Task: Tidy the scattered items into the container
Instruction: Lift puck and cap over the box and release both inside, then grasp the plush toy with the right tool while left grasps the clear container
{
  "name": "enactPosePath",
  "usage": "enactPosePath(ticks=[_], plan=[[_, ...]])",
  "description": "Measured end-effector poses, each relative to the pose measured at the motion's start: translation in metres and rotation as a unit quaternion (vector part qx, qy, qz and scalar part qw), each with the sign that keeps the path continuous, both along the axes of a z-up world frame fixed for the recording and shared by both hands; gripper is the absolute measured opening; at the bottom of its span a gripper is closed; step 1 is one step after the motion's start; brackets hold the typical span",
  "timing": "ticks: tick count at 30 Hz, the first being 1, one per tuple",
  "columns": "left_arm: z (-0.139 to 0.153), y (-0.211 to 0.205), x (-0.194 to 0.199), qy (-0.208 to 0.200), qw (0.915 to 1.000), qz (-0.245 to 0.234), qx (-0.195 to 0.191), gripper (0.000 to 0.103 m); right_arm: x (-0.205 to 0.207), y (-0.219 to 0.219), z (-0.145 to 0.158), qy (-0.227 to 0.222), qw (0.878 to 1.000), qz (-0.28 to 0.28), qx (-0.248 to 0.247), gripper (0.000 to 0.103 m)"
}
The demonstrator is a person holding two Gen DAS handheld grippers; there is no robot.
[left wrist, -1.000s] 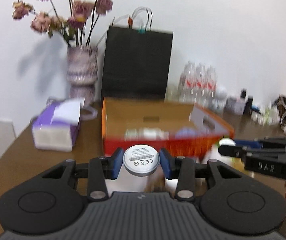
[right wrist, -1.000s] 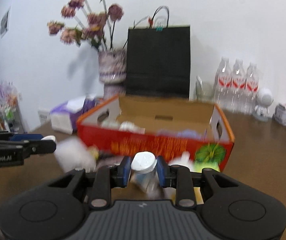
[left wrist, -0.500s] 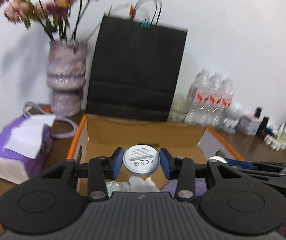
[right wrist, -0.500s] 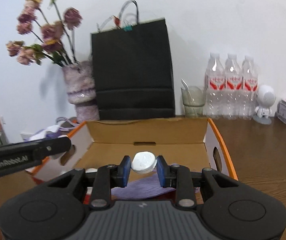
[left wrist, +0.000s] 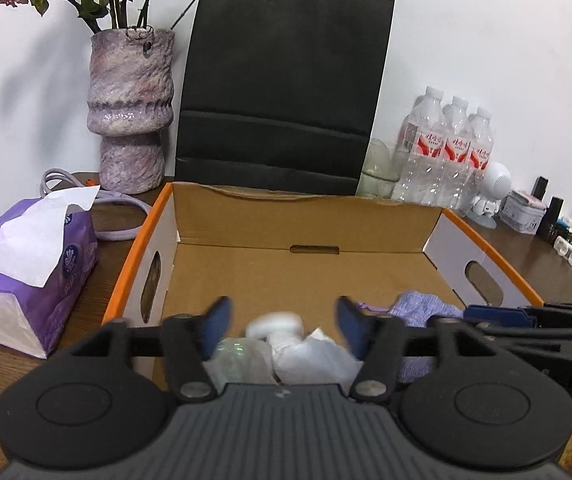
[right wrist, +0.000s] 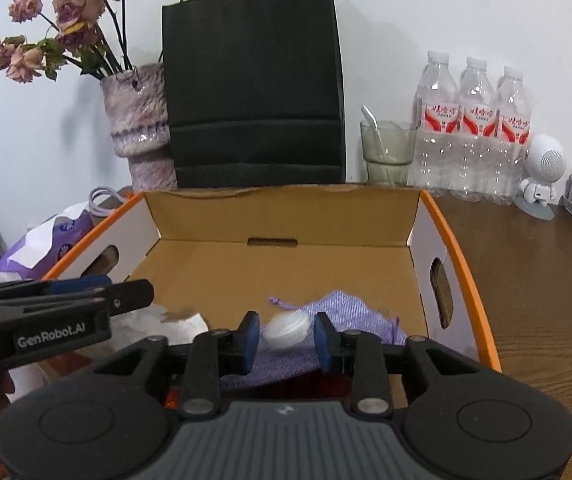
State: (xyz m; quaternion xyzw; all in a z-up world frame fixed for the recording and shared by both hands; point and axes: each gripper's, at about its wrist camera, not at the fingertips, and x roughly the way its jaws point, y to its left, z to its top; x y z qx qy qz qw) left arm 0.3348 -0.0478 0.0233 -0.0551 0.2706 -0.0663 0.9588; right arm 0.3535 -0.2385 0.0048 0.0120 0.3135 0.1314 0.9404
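Observation:
The orange-rimmed cardboard box [left wrist: 366, 224] [right wrist: 286, 208] stands open in front of both grippers. My left gripper [left wrist: 281, 328] is open over its near left part, and a blurred white round item [left wrist: 273, 322] is dropping between the fingers onto crumpled white things [left wrist: 314, 360]. My right gripper [right wrist: 281, 338] is open over the near right part, with a white capped jar [right wrist: 288, 328] loose between its fingers above a purple knitted pouch [right wrist: 346, 312]. The left gripper also shows in the right wrist view [right wrist: 65, 296], and the right gripper shows in the left wrist view [left wrist: 526, 320].
A black paper bag [left wrist: 286, 92] and a purple vase [left wrist: 131, 112] of dried flowers stand behind the box. A purple tissue pack [left wrist: 25, 268] lies to the left. Water bottles [right wrist: 474, 128], a glass [right wrist: 386, 152] and a small robot figure [right wrist: 542, 176] stand to the right on the brown table [right wrist: 546, 280].
Both grippers moved forward over the box and opened. The left let go of the white round item, and the right let go of the white capped jar.

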Motion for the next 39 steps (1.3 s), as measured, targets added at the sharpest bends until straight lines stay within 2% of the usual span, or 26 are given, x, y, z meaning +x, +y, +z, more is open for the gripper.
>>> enactPosePath(ticks=[1,2,3,4,6,11,19,25,28,33,39], plan=[[0.002,0.001,-0.002,-0.005,1.0,0.006,0.0,0.085,0.0,0.0,0.001,0.001,1.0,0.0,-0.002,0.048],[0.004,0.002,-0.003,-0.009,0.9998,0.014,0.002,0.094,-0.001,0.0,0.001,0.0,1.0,-0.001,-0.004,0.06],[0.005,0.004,-0.004,-0.012,0.9997,0.021,0.002,0.1,-0.001,0.0,0.002,-0.002,1.0,-0.009,-0.008,0.067],[0.007,0.006,-0.004,-0.016,0.9996,0.024,-0.001,0.103,-0.001,-0.001,0.004,-0.002,1.0,-0.013,-0.009,0.072],[0.012,0.01,-0.006,-0.018,0.9995,0.024,-0.011,0.103,-0.001,-0.004,0.005,0.0,1.0,-0.014,-0.004,0.101],[0.022,0.011,-0.014,-0.025,0.9993,0.021,-0.019,0.103,-0.007,-0.003,0.013,-0.006,1.0,-0.005,-0.007,0.103],[0.045,0.012,-0.048,-0.072,0.9972,0.011,-0.018,0.103,-0.032,-0.007,0.036,-0.04,0.999,-0.004,-0.005,0.103],[0.054,0.033,-0.081,-0.089,0.9958,-0.003,0.021,0.103,-0.063,-0.03,0.046,-0.056,0.998,-0.003,-0.017,0.103],[0.051,0.049,-0.092,-0.07,0.9971,-0.005,0.029,0.103,-0.079,-0.046,0.043,-0.047,0.999,-0.001,-0.026,0.103],[0.036,0.063,-0.104,-0.02,0.9985,-0.022,0.045,0.103,-0.094,-0.062,0.03,0.001,0.999,0.016,-0.042,0.103],[0.015,0.057,-0.103,0.041,0.995,-0.057,0.071,0.103,-0.1,-0.053,0.017,0.052,0.994,0.058,-0.079,0.103]])
